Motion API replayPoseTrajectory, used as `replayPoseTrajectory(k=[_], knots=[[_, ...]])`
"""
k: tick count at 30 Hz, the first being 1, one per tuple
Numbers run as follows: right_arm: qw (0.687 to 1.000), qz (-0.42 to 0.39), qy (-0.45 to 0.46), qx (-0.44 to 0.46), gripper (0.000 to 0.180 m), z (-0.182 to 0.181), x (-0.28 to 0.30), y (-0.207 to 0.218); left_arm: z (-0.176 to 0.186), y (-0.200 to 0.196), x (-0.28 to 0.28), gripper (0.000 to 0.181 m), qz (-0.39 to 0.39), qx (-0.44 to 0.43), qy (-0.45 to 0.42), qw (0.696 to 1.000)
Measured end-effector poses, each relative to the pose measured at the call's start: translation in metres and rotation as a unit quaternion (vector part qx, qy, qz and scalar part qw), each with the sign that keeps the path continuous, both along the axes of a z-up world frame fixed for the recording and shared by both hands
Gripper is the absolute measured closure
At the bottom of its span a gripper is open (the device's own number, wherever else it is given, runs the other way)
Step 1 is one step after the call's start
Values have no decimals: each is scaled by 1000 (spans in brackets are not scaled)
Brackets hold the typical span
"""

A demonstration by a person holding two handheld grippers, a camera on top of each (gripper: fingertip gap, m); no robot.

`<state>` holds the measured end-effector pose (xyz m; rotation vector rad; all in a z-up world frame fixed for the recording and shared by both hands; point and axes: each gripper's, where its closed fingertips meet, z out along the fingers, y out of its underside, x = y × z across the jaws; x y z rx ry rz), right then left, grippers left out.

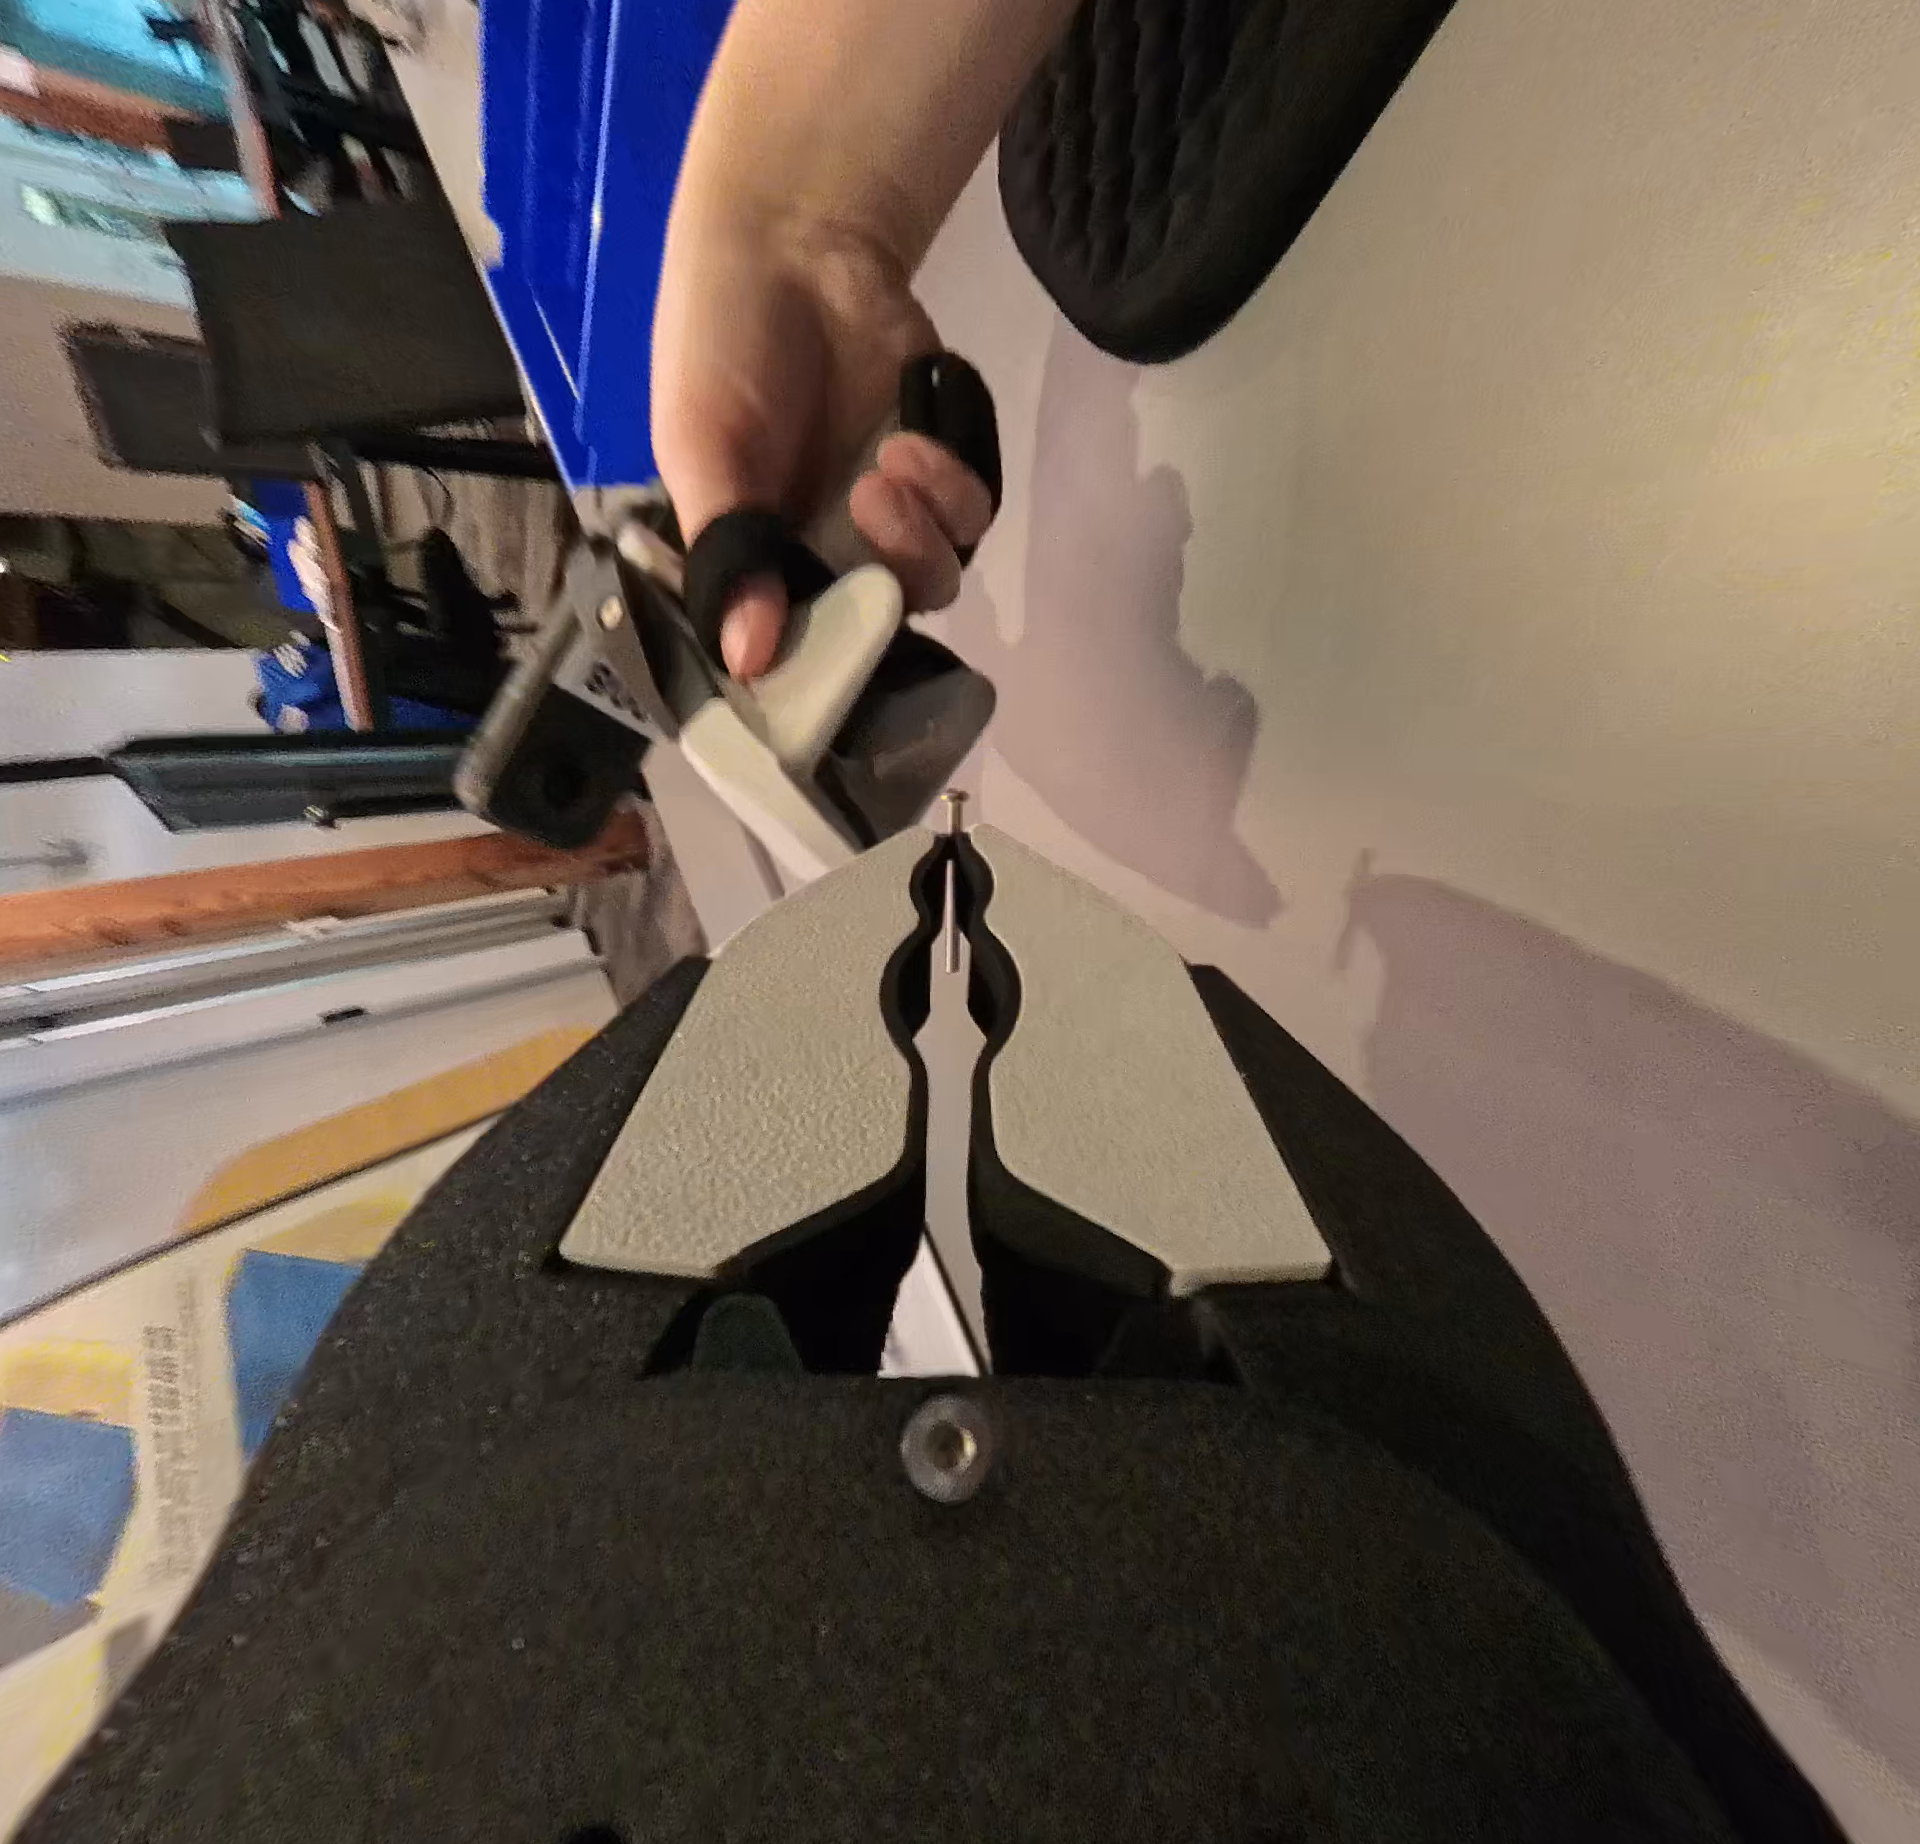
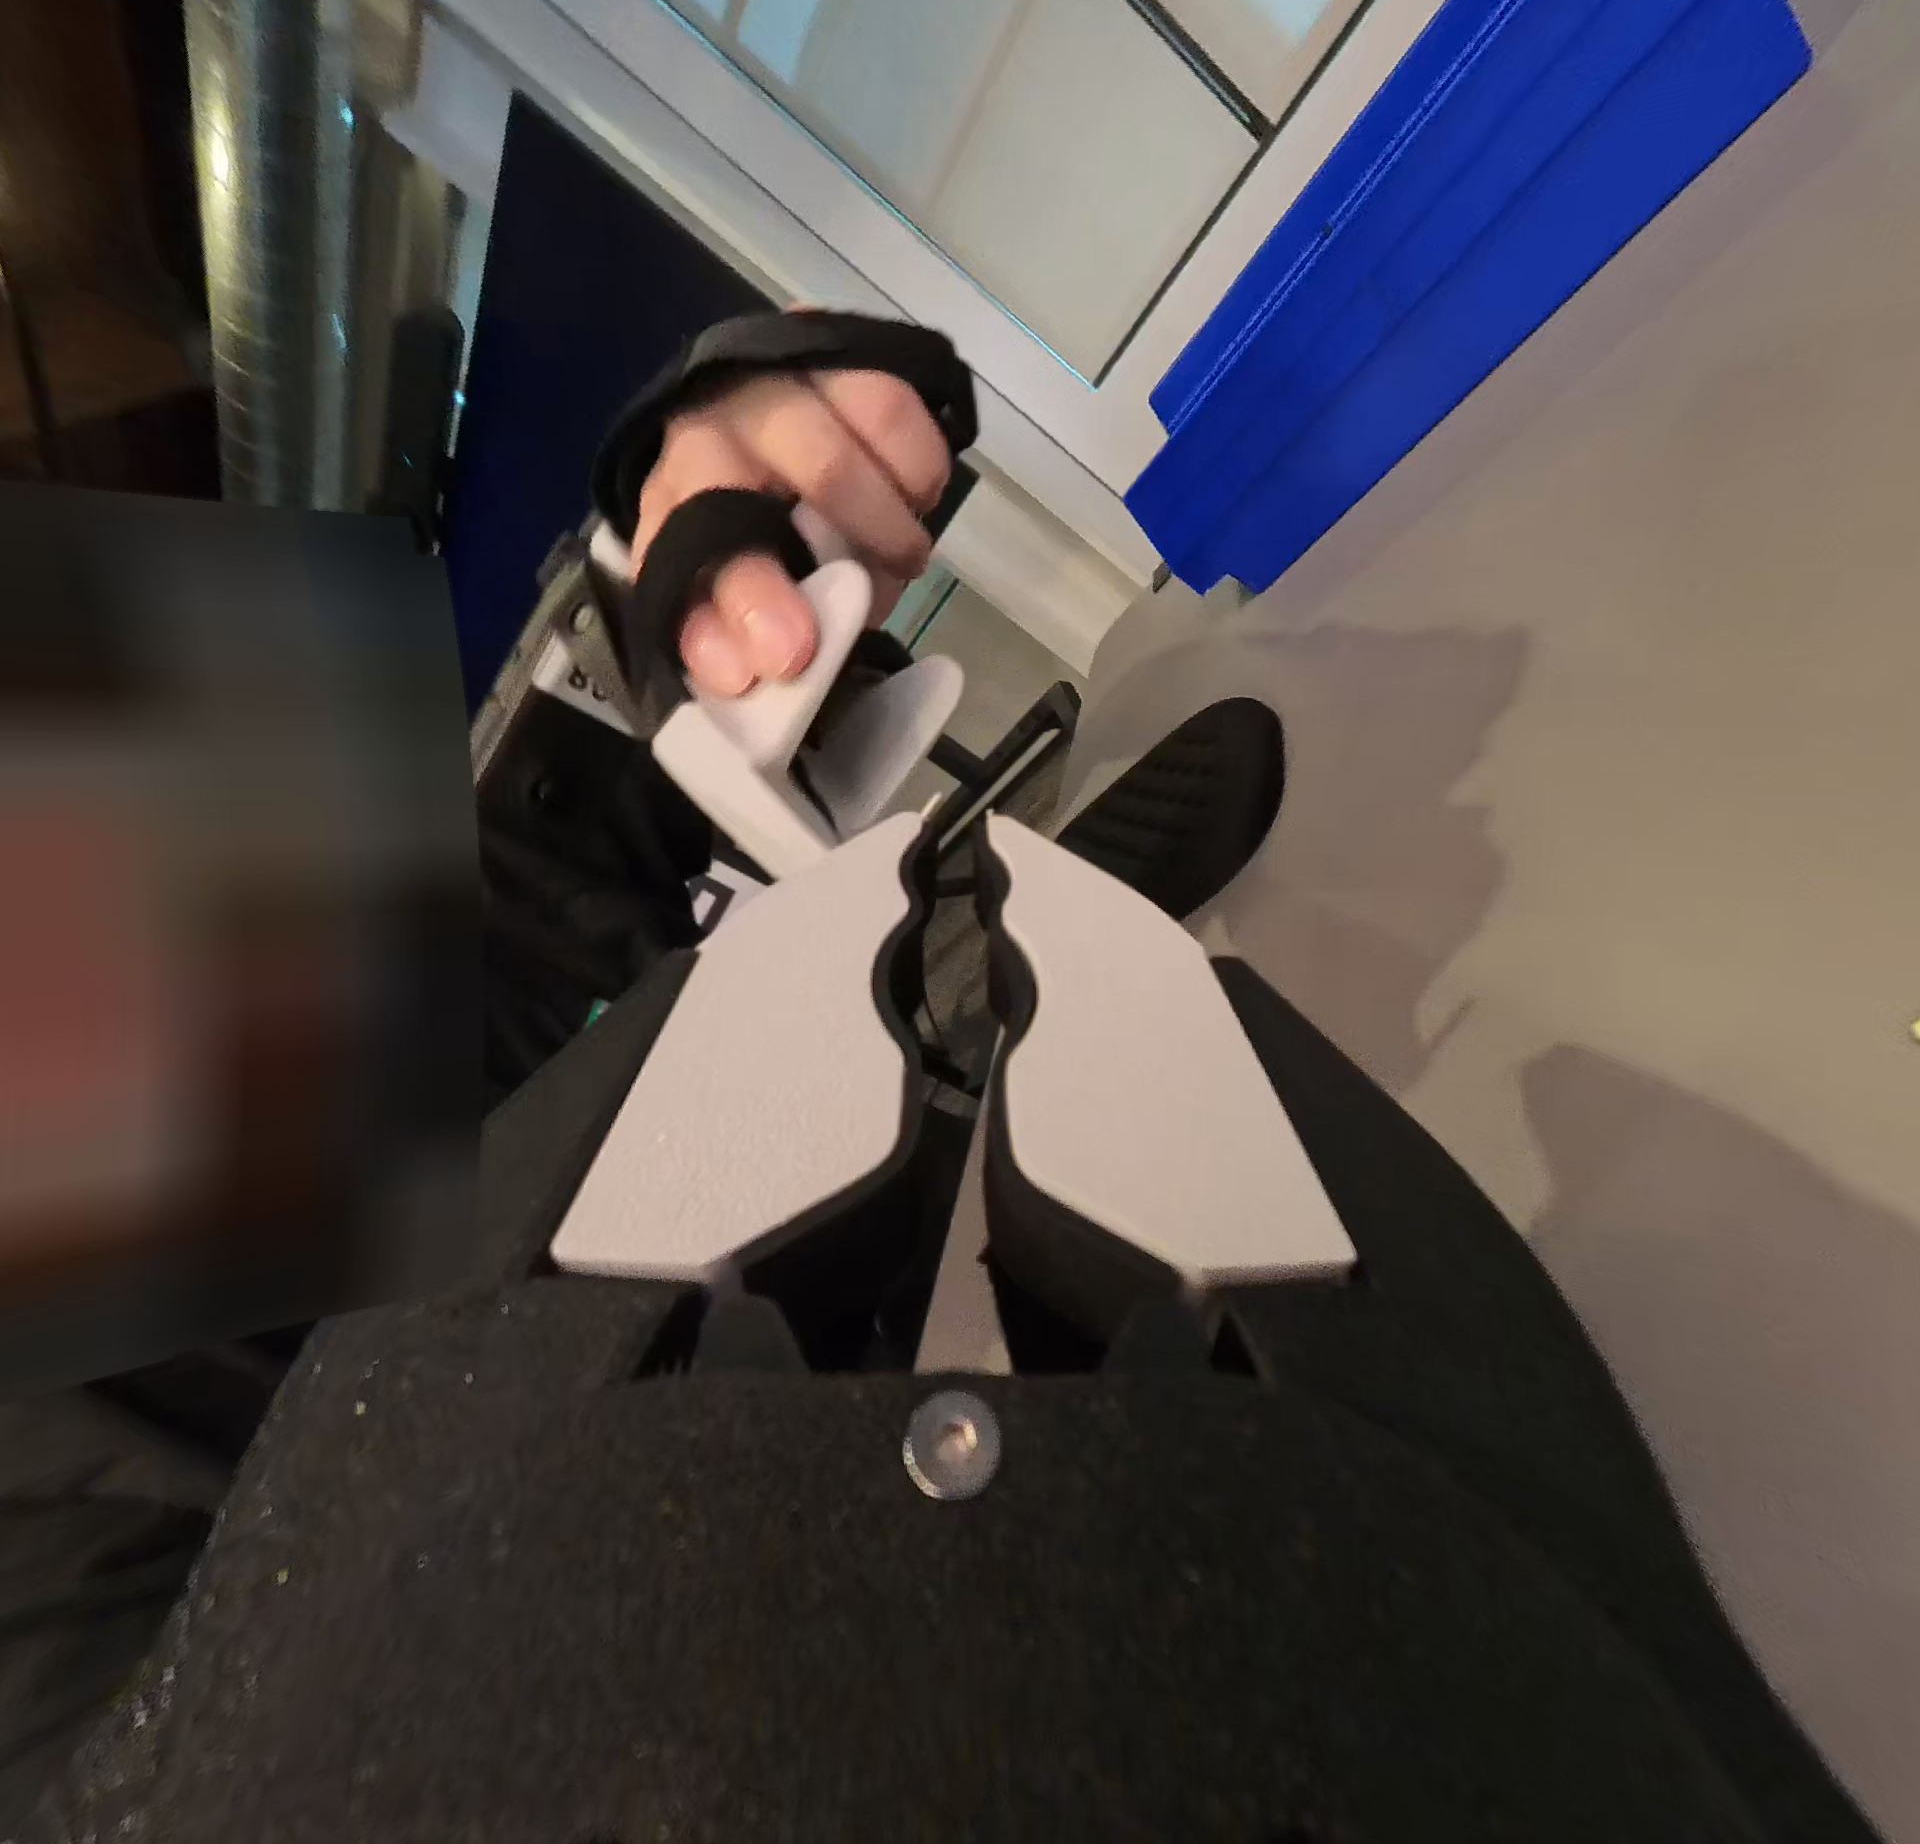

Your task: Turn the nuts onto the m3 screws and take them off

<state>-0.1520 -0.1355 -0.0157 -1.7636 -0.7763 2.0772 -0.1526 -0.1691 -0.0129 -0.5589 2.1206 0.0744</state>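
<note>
Pale surface [image 1: 1558, 547] behind, blue bin [image 2: 1475, 267] beyond. Left gripper [image 1: 951, 844] clenched on M3 screw [image 1: 950, 901], head just past jaws. Right gripper [image 2: 956, 838] closed; nut unseen. Probably aligning; next, meeting tips squarely.

- A yellow, white and blue printed sheet [image 1: 156, 1431] at about 8 o'clock in the left wrist view carries lines of small dark print, too blurred to read.
- The grey metal bracket [image 1: 613, 677] on the far gripper bears dark markings, also unreadable.
- The right wrist view shows no legible writing.
</note>
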Motion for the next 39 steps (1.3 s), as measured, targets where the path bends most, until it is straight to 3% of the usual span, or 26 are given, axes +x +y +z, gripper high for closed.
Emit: replayPoseTrajectory(k=[4, 20, 31, 39], knots=[[999, 23, -30, 14, 174, -9, -9, -10, 3, -13, 6, 180, -39, 41, -24, 998], [999, 8, 41, -16, 167, 19, -8, -10, 8, -4, 11, 181, -85, 147, -55, 984], [998, 50, 34, -24, 177, 14, -15, -22, 7, 4, 11, 181, -73, 128, -62, 987], [1000, -12, 11, -9, 178, 7, -10, 0, 14, 11, 12, 181, -51, 115, -88, 988]])
